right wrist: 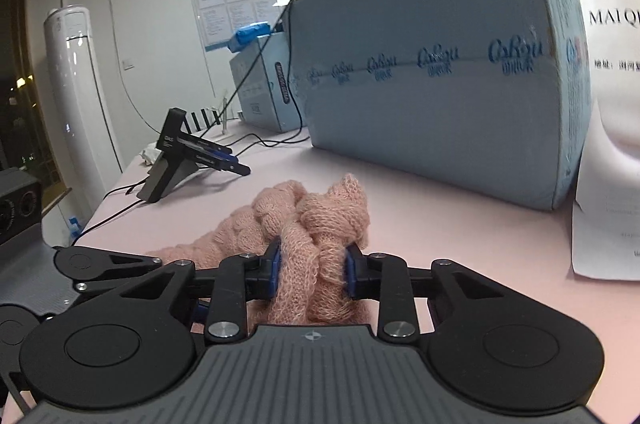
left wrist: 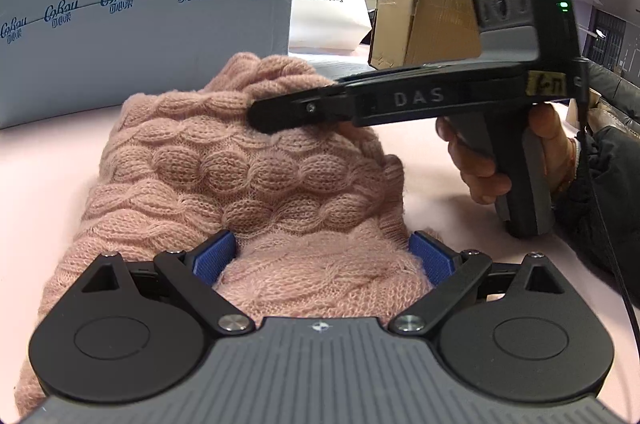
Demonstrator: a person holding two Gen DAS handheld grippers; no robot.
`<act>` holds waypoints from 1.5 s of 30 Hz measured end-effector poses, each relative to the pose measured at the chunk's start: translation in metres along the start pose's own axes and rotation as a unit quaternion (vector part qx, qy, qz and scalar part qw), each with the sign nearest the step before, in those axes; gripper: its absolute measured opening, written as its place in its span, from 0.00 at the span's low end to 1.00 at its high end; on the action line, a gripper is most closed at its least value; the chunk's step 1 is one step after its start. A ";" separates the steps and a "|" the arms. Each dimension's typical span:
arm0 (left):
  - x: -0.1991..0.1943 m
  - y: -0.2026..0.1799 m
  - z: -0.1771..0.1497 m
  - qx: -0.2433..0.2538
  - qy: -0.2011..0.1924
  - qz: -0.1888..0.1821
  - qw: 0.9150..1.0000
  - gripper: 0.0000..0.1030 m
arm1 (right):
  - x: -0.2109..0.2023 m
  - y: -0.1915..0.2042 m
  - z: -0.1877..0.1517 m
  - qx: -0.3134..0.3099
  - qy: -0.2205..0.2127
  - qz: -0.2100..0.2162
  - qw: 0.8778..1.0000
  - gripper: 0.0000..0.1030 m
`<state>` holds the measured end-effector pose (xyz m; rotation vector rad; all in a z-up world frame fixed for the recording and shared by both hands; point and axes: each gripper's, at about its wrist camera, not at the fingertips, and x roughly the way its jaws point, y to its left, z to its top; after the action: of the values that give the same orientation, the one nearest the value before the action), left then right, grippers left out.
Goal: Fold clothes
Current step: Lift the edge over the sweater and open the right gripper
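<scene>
**Pink cable-knit sweater, both grippers on it**

So the pink knit sweater (left wrist: pixel 240 160) is lying in a bunched heap on the pale pink counter (left wrist: pixel 48 176), right in front of a big light-blue carton (left wrist: pixel 144 4) with repeated blue logos along its side.

The left gripper (left wrist: pixel 324 260) sits low at the near end of the sweater. Its jaws stand wide apart with a thick roll of knit lying between the blue pads (left wrist: pixel 212 256); the wool touches both pads, but it doesn't look squeezed.

The right gripper (right wrist: pixel 312 268) is a different story: its jaws are pulled in close and clamped on a gathered fold of the sweater, which sticks up in a fuzzy wad above the pads. In the left wrist view you can see that tool from the side, a hand (left wrist: pixel 504 152) wrapped round its grip, its tip on the far part of the sweater.

Also around: a brown cardboard box (left wrist: pixel 432 4) behind, a spare gripper (right wrist: pixel 188 160) parked on the counter, and a white paper sheet (right wrist: pixel 608 216) at the right.
</scene>
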<state>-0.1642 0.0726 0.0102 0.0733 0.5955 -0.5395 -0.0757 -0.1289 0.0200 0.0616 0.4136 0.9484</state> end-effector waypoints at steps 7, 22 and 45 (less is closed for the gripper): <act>0.000 -0.002 0.000 0.004 -0.003 0.007 1.000 0.90 | -0.021 0.019 0.003 -0.007 -0.027 0.041 0.999 0.24; -0.009 -0.012 -0.003 0.033 -0.020 0.034 0.999 0.90 | -0.046 0.067 0.002 -0.042 -0.033 0.062 0.997 0.24; -0.089 -0.009 -0.021 0.024 -0.076 0.032 0.996 0.90 | -0.070 0.097 0.000 -0.051 -0.048 0.101 0.992 0.23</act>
<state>-0.2408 0.1107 0.0423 0.0955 0.4298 -0.4916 -0.1870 -0.1276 0.0649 0.0569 0.2726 1.1592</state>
